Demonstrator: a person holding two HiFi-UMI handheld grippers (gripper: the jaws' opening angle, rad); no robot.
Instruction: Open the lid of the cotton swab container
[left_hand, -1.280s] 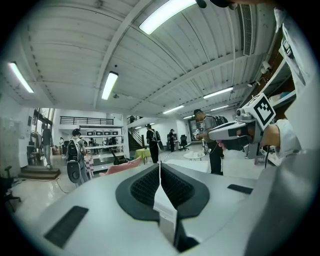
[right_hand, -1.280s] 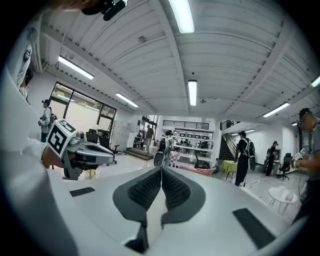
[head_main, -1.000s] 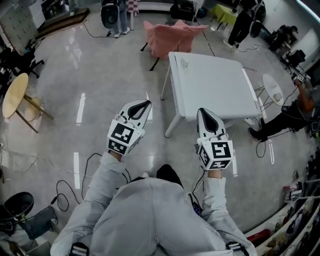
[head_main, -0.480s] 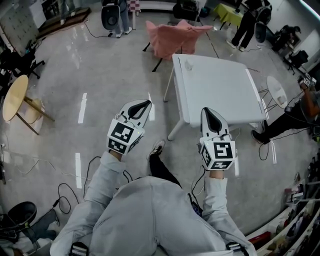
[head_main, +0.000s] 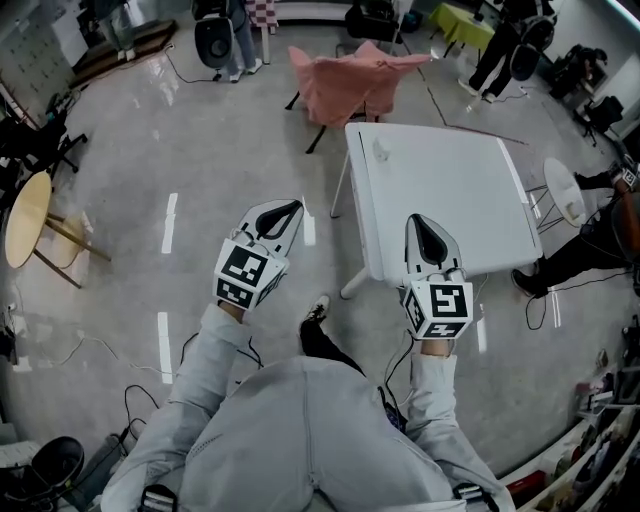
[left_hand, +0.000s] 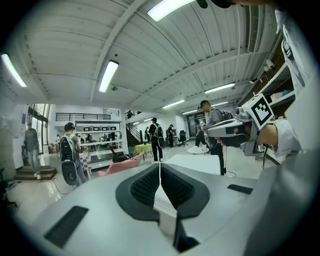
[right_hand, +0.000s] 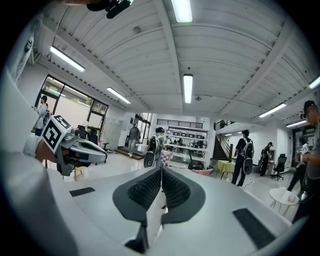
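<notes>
Table (head_main: 440, 190) nearer now (left gripper (head_main: 286, 209), right gripper (head_main: 422, 228) shut).

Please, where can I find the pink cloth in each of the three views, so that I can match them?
Head view: the pink cloth is at top centre, beyond the white table.
Left gripper view: the pink cloth is low, left of centre.
Right gripper view: the pink cloth is small and low, right of centre.
Shared landmark: the yellow-green table, right of the cloth in every view.
</notes>
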